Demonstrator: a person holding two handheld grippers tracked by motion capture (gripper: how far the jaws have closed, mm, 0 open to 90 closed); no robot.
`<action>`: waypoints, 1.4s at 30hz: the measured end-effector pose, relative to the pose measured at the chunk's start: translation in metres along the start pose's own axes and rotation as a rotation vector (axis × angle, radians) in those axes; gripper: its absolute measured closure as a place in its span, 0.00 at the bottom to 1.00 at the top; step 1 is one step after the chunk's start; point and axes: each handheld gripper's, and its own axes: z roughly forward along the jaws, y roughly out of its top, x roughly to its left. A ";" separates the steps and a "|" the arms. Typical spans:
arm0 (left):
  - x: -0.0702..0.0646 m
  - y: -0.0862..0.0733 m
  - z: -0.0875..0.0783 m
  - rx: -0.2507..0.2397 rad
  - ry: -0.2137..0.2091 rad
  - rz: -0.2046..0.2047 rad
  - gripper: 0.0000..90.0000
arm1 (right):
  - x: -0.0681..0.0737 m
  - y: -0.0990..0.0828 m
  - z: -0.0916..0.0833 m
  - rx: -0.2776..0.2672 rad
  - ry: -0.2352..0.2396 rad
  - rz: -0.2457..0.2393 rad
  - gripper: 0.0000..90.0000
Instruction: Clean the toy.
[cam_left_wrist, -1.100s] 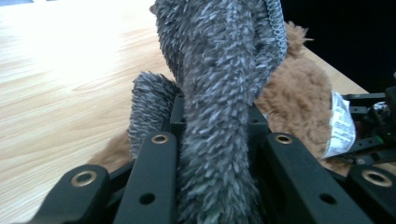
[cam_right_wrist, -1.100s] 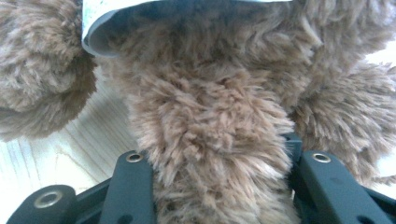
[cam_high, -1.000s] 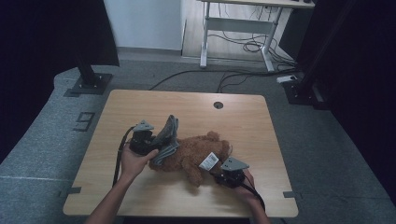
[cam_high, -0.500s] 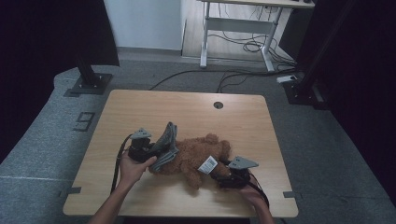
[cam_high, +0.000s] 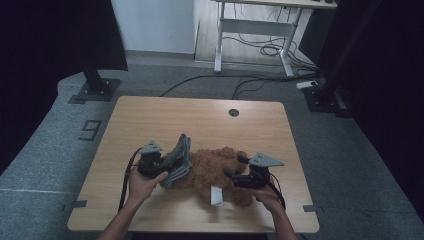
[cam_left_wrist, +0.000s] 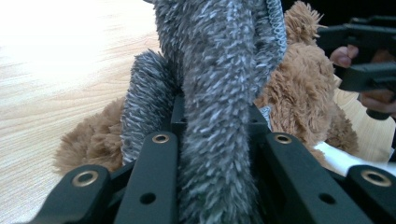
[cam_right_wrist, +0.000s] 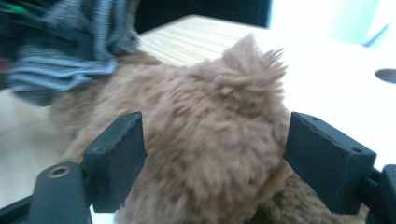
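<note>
L tongs (cam_high: 167, 167) grip grey cloth (cam_left_wrist: 219, 93) — R tongs (cam_right_wrist: 212, 156) wide.

Black grippers (cam_high: 235, 176), ridged fingers (cam_right_wrist: 119, 156), brass-ringed holes, grey triangular plates, black cables.

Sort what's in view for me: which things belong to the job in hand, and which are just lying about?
In the job:
- fuzzy brown plush bear, lying on the table
- grey knitted fuzzy garment, clamped in the left tool
- right tool, jaws just opened, standing either side of the bear's fur

Lying about:
- light wooden table
- white desk frame behind
- black cables on the floor
</note>
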 end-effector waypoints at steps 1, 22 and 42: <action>0.000 0.000 0.000 0.000 0.000 0.001 0.82 | 0.000 0.003 0.005 0.026 -0.011 0.004 0.20; -0.049 0.030 0.023 0.024 -0.063 0.095 0.81 | 0.011 -0.026 0.027 0.079 0.014 -0.006 0.44; -0.082 0.040 0.090 0.064 -0.049 0.137 0.83 | 0.026 -0.039 0.025 0.028 -0.117 -0.109 0.48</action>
